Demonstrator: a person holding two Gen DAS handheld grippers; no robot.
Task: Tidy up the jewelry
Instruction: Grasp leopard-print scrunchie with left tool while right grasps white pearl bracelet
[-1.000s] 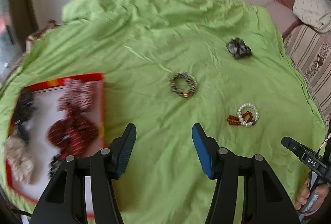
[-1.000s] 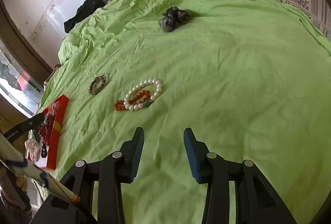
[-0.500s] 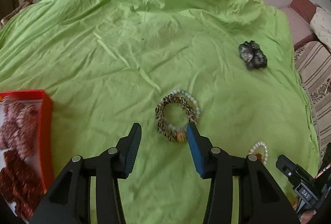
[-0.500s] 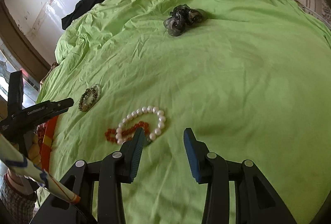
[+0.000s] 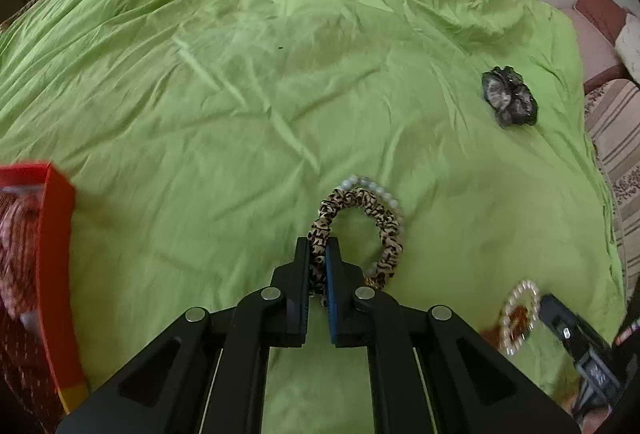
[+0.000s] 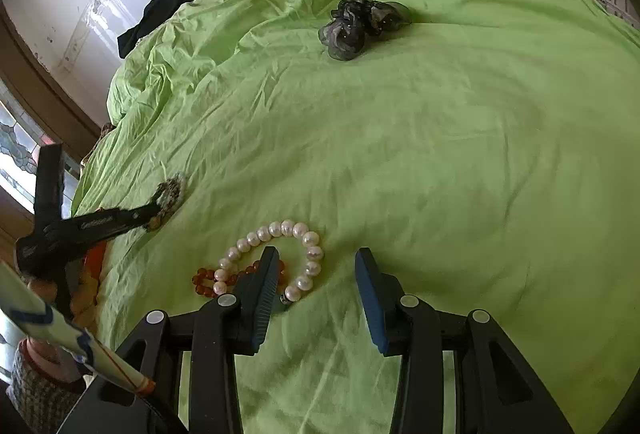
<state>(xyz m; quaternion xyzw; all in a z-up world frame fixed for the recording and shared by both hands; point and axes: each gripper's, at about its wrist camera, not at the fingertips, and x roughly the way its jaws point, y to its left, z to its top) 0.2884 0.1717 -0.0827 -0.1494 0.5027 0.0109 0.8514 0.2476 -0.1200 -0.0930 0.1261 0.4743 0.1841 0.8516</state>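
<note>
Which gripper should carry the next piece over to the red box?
Left. The left gripper is shut on the leopard scrunchie, with the red box on its side. The right gripper is open over the pearl bracelet.

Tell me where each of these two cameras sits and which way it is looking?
Left wrist view: sits on the left gripper, facing forward along its fingers, which are shut on the leopard-print scrunchie on the green sheet; the red box sits at left.
Right wrist view: sits on the right gripper, open over the pearl bracelet; the left gripper shows at left.
Shared: the sheet, the dark scrunchie, the pearl bracelet, the leopard-print scrunchie.
</note>
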